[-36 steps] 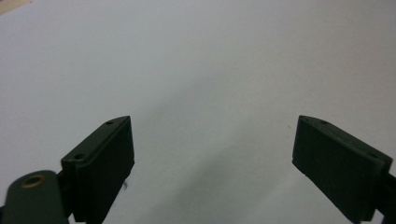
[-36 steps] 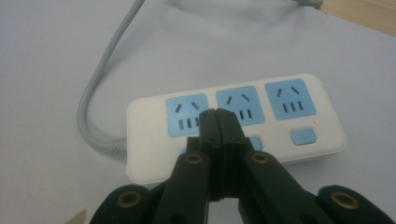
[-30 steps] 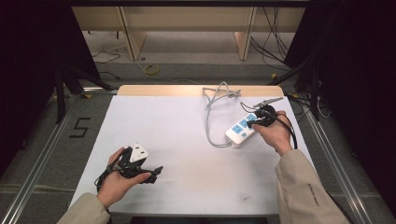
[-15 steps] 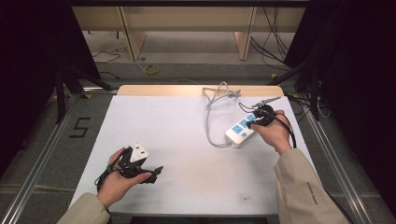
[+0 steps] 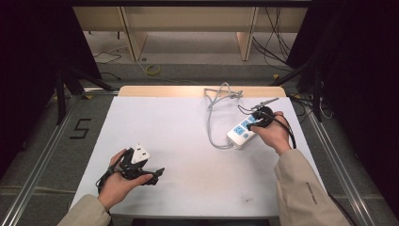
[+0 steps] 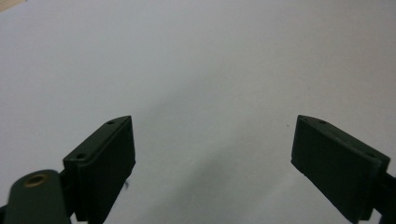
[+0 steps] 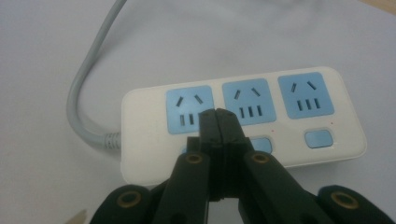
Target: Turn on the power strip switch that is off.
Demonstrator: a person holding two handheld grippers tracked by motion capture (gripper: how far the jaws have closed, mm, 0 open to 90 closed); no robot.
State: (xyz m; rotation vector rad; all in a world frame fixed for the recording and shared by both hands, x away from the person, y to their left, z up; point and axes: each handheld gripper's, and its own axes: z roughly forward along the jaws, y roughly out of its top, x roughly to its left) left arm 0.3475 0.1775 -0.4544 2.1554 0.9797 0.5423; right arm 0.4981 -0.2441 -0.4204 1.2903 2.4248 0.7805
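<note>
The power strip [image 7: 243, 121] is lying near the table's [image 5: 179, 132] far right corner; the right gripper [image 7: 218, 116], jaws pressed together on nothing, is hovering over its switches; being a rigid, light, smooth shell, it is probably best gripped across its long sides; the left gripper [image 6: 210, 163] is gaping empty near the front left edge.

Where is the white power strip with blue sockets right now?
In the high view, the white power strip with blue sockets lies right of centre on the white table, under the shut right claw.

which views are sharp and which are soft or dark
High view: table evenly lit, surroundings nearly black. Left gripper view: soft, a faint shadow on the table between the open jaws. Right gripper view: power strip fairly sharp, the shut right gripper up close slightly blurred.
</note>
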